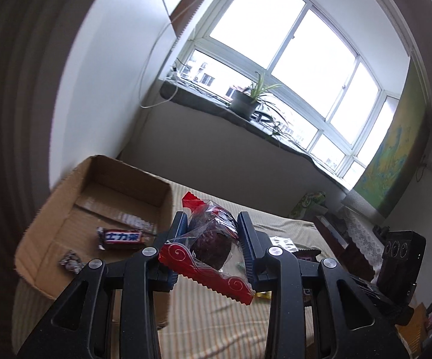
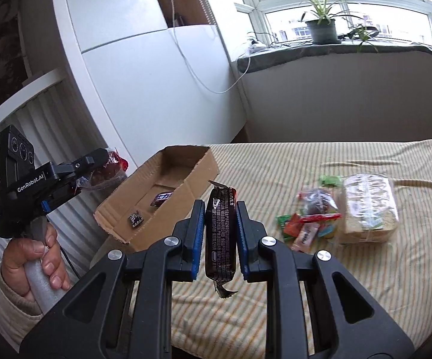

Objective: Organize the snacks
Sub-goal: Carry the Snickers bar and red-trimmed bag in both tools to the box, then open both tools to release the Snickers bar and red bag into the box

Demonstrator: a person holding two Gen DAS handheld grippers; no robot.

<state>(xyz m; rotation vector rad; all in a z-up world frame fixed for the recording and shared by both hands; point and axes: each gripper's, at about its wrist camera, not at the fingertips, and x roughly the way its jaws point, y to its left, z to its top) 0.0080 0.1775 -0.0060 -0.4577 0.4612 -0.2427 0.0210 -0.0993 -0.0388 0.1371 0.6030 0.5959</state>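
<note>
My left gripper is shut on a clear packet with red edges and a dark cake inside, held just right of an open cardboard box. A snack bar and a small wrapped sweet lie in that box. My right gripper is shut on a dark brown wrapped bar, held upright above the striped cloth. From the right wrist camera the box lies ahead to the left, with the left gripper and its packet beyond the box's left end.
A heap of loose snack packets and a wrapped pale block lie on the striped tablecloth to the right. A white cabinet stands behind the box. A potted plant sits on the windowsill. A person's hand holds the left handle.
</note>
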